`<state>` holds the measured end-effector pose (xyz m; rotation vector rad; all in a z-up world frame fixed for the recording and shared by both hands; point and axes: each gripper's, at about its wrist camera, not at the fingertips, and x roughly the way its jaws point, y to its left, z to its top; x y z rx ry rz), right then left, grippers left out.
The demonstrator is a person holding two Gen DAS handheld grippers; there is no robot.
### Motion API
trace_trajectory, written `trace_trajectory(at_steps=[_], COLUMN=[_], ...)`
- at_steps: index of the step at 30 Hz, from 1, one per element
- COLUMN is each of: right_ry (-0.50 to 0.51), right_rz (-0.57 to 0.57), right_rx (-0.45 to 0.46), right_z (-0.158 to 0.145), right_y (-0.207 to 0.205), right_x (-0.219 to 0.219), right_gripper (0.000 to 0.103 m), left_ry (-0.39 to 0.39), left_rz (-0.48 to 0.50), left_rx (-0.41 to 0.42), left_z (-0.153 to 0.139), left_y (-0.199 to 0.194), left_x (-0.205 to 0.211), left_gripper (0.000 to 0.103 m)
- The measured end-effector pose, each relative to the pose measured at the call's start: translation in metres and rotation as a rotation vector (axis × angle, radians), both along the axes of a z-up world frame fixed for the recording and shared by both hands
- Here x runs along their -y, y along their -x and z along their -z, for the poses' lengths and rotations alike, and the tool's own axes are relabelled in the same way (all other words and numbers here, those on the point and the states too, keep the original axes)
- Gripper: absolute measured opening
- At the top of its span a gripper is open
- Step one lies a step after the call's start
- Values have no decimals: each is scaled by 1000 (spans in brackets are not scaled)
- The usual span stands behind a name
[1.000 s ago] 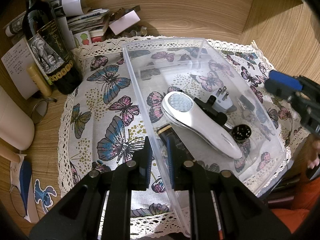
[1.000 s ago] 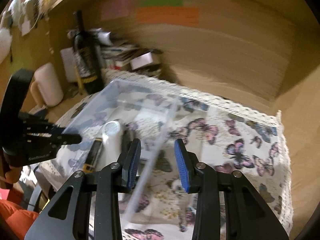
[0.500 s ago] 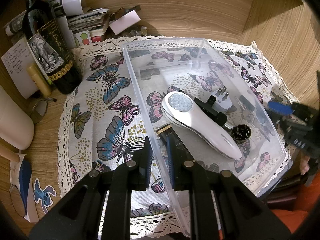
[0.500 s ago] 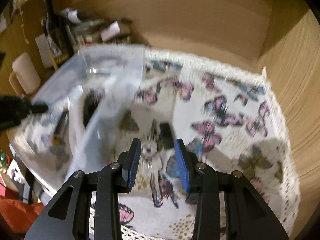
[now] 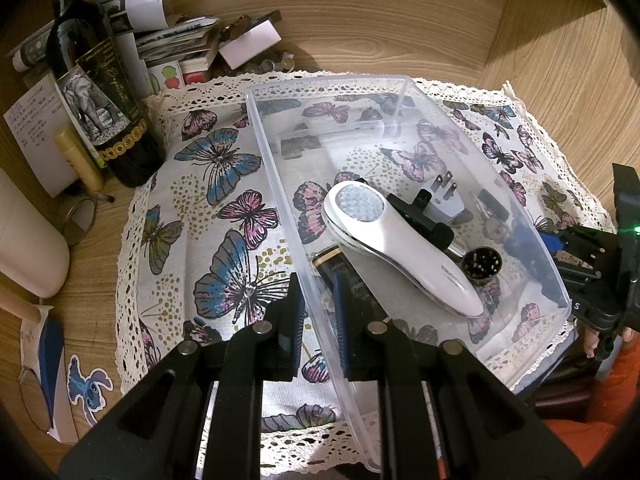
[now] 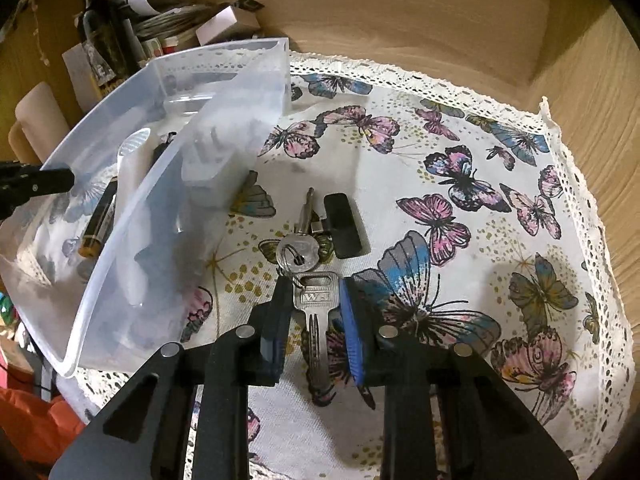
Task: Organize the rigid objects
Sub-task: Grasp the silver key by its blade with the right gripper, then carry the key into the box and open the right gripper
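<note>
A clear plastic bin (image 5: 276, 184) stands on a butterfly cloth (image 5: 208, 208). In it lie a white handheld device (image 5: 400, 248), a plug adapter (image 5: 442, 200), a black tube (image 5: 348, 276) and a round black piece (image 5: 482, 264). My left gripper (image 5: 316, 304) is shut on the bin's left wall. In the right wrist view a bunch of keys (image 6: 310, 272) and a black fob (image 6: 344, 226) lie on the cloth (image 6: 460, 240) right of the bin (image 6: 160, 208). My right gripper (image 6: 314, 320) is open, its fingers either side of the large key.
A wine bottle (image 5: 100, 96), papers and small boxes (image 5: 188, 44) crowd the back left corner. A cream cylinder (image 5: 28, 240) lies at the left. Wooden walls (image 6: 440, 12) close the back and right. The left gripper shows at the left edge in the right wrist view (image 6: 36, 184).
My right gripper swung from over the bin to the cloth on its right and came down around the keys. The left gripper stayed clamped on the bin wall.
</note>
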<state>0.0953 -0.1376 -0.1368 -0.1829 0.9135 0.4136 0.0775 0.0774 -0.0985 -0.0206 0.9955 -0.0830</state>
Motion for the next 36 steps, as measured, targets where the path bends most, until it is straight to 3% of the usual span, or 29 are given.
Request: trace_trajectory(at_steps=[10,24,29,36], right_ry=[-55,-155,-170,-148], right_rz=[12,-72,-126,-193], right_rx=[122,349,377,332], right_z=[-42,-121,-132,-121], right_y=[4,11,12,-1], right_x=[3,-23,-39,-67], right_gripper=[22,22,22,22], left_ry=[2,2,2,2], left_rz=[0,0,0,1], left_rx=[0,0,0,0], left_z=[0,0,0,0], left_y=[1,1,1,1], left_x=[0,0,0,0], left_gripper=[14,14,14,14])
